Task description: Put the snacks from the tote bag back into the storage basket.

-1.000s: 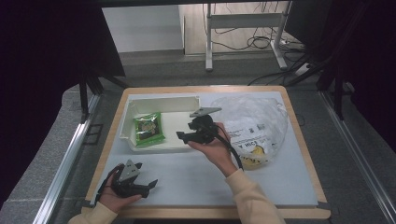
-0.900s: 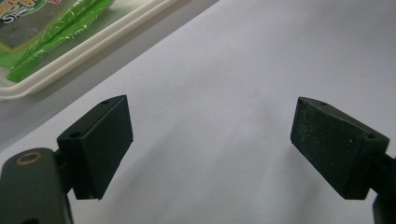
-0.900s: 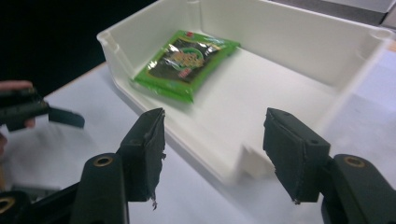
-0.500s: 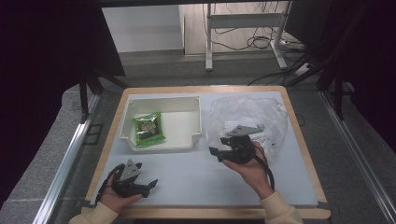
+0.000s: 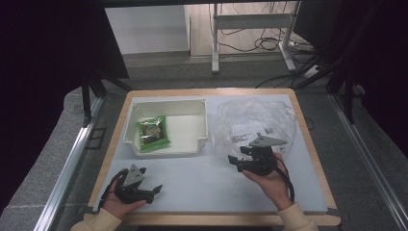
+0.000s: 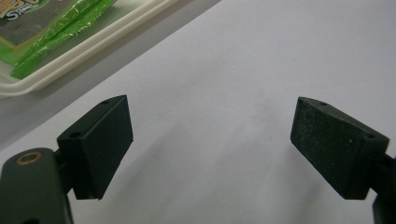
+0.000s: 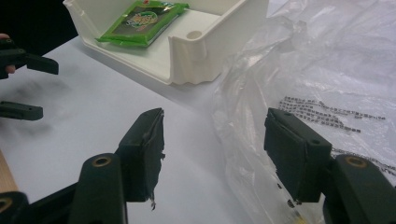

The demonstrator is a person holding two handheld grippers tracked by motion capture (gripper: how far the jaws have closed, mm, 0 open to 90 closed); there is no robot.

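Fingers (image 7: 212,154) apart, plastic bag (image 7: 336,70) just beside

Your crumpled clear plastic bag (image 5: 255,120) with black print lies loosely spread on the right half of the white tabletop, its left edge just beside the tray. In front of you, your white plastic tray (image 5: 166,147) sits on the left half, and your green snack packet (image 5: 153,131) lies flat inside it, near its left wall.

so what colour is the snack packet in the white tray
Bright green with a dark middle panel: the flat plastic snack packet in the white plastic tray, clearest in the right gripper view.
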